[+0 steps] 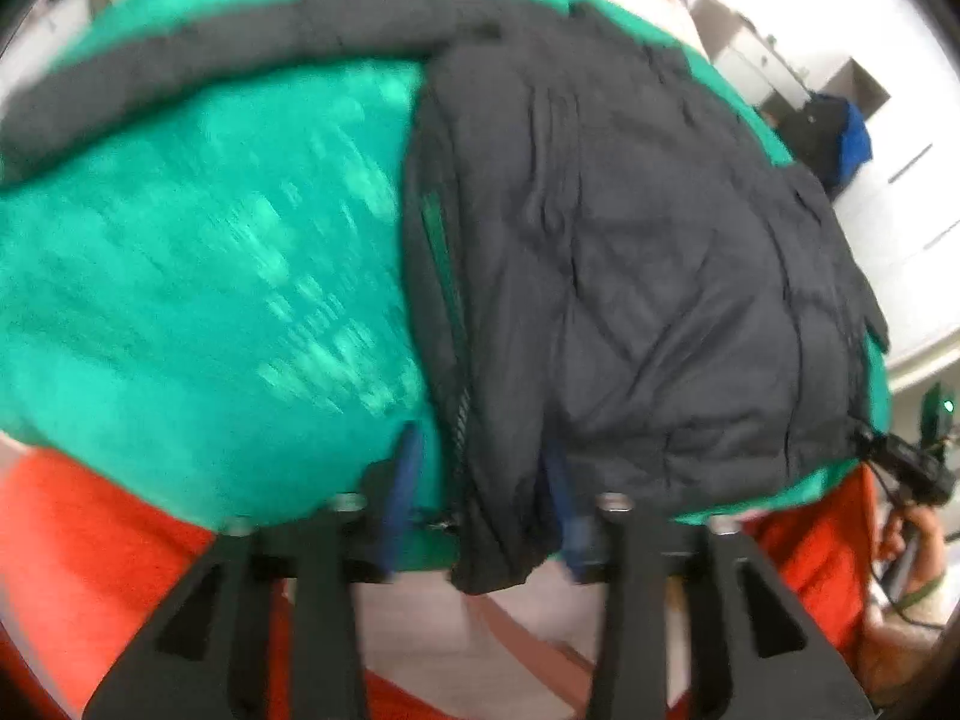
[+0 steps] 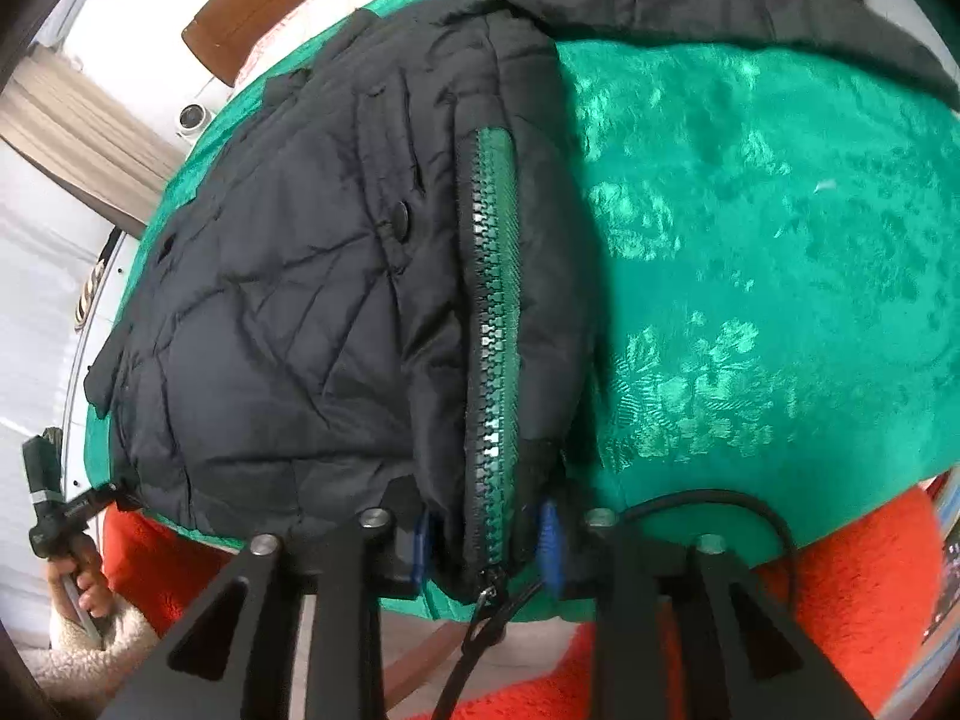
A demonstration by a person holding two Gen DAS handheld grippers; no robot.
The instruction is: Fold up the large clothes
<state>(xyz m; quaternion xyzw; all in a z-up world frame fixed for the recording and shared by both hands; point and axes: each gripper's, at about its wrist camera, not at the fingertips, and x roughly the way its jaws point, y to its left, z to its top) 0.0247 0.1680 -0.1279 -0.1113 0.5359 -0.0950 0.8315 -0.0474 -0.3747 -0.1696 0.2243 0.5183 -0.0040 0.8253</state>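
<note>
Black quilted puffer jacket (image 2: 288,324) with bright green fleece lining (image 2: 780,276) filled most of both views; one front panel lay folded over the lining, the rest spread open. The jacket rested on an orange fleece blanket (image 2: 840,588) over a pale surface; whether bed or worktop could not be told. A green-taped zipper (image 2: 495,324) ran down the folded panel's edge toward the right gripper (image 2: 489,546), with the pull (image 2: 487,594) hanging at the hem. Room behind: white cabinets (image 1: 900,138), a brown wooden board (image 2: 270,12), a beige curtain (image 2: 78,132). Left view was motion-blurred.

Right gripper: jaws narrowly apart, blue pads (image 2: 549,546) either side of the zipper hem, clamped on it. A black cable (image 2: 720,495) looped across beside it.

Left gripper (image 1: 480,516): jaws closed on the jacket's lower edge, black shell and green lining between the blue pads (image 1: 402,498).
</note>
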